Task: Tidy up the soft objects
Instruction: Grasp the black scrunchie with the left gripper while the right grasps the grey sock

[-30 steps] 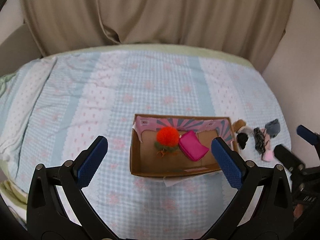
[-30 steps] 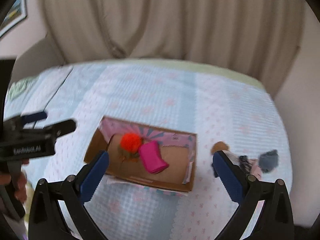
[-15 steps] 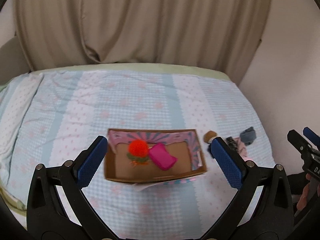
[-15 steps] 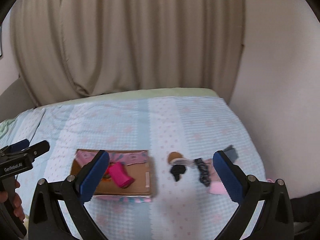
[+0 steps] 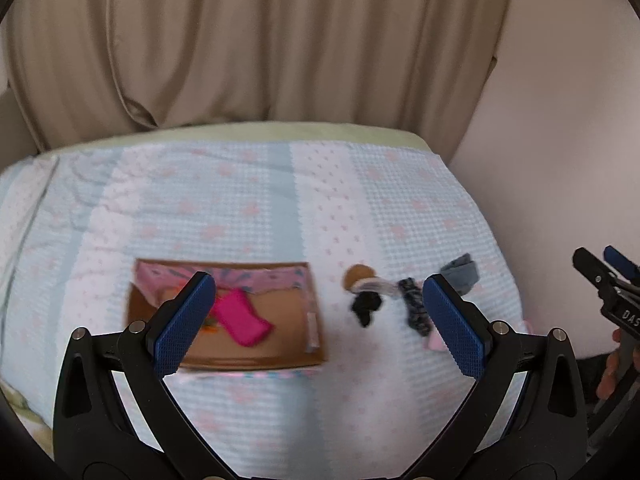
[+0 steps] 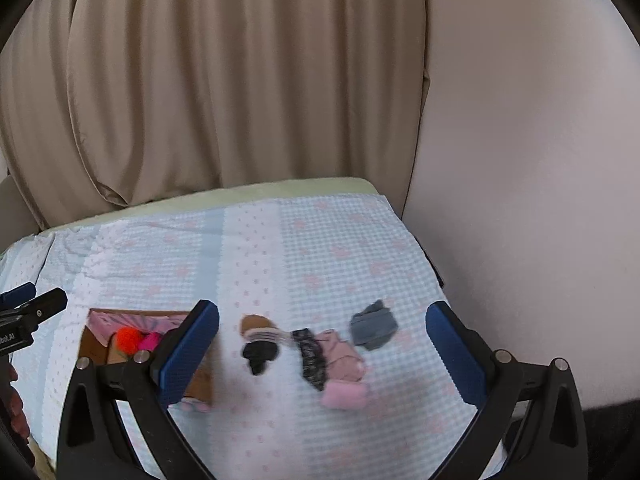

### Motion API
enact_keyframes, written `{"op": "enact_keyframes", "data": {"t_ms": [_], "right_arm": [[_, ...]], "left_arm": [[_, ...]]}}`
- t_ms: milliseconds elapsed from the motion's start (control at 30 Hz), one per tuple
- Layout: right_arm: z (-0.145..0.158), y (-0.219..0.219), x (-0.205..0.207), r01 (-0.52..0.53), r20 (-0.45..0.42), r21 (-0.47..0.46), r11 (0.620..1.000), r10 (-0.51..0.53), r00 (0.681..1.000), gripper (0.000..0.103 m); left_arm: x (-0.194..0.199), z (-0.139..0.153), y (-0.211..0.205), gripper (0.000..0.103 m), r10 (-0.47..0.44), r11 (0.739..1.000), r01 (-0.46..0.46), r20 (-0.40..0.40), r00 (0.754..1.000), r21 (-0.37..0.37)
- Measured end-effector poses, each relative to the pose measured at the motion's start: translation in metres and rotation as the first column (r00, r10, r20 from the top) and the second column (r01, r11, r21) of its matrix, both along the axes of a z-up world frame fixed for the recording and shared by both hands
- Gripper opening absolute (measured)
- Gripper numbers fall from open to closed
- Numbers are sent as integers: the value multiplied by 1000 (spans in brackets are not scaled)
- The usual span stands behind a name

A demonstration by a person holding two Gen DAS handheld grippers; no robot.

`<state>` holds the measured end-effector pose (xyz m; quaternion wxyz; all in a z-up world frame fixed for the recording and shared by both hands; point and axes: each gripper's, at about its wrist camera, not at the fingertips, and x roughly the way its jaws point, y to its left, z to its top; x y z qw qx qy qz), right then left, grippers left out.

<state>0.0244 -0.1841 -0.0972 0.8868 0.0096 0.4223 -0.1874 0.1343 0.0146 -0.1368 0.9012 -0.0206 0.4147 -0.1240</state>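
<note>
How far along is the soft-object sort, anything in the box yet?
Partly done. The cardboard box already holds a magenta pouch and an orange pom-pom. Nothing is in hand: the left gripper and right gripper are both open and empty above the bed. Left on the blanket beside the box: a brown-and-black piece, a black patterned strip, pink items and a grey cloth.
</note>
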Motion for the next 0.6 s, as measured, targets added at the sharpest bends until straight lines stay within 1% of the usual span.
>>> {"op": "enact_keyframes", "data": {"t_ms": [100,233,300,333,367,500,600], "right_arm": [[-10,-38,3,-32,-21,15,999,33,999,103],[-35,-83,14,-70,-63,39,997,73,995,103],[-52,-107,20,-88,-90,63,994,93,992,103],[-59,-115,23,-94,-98,70,993,101,990,103],[-71,-126,28,-106,-114,79,991,115,987,103],[-111,-158,43,-138,-161,120,983,157,974,103],[-141,-178,53,-153,-197,154,976,182,963,103]], "left_arm": [[5,-19,-38,103,4,1000,-4,-31,1000,8],[15,-53,-85,103,5,1000,-5,-88,996,5],[21,-76,-112,103,0,1000,-1,-126,992,-6],[24,-84,-119,103,-2,1000,1,-140,990,-10],[30,-98,-132,103,-8,1000,5,-166,986,-17],[46,-142,-168,102,-7,1000,9,-233,973,8],[57,-174,-190,99,-6,1000,9,-287,958,9]]}}
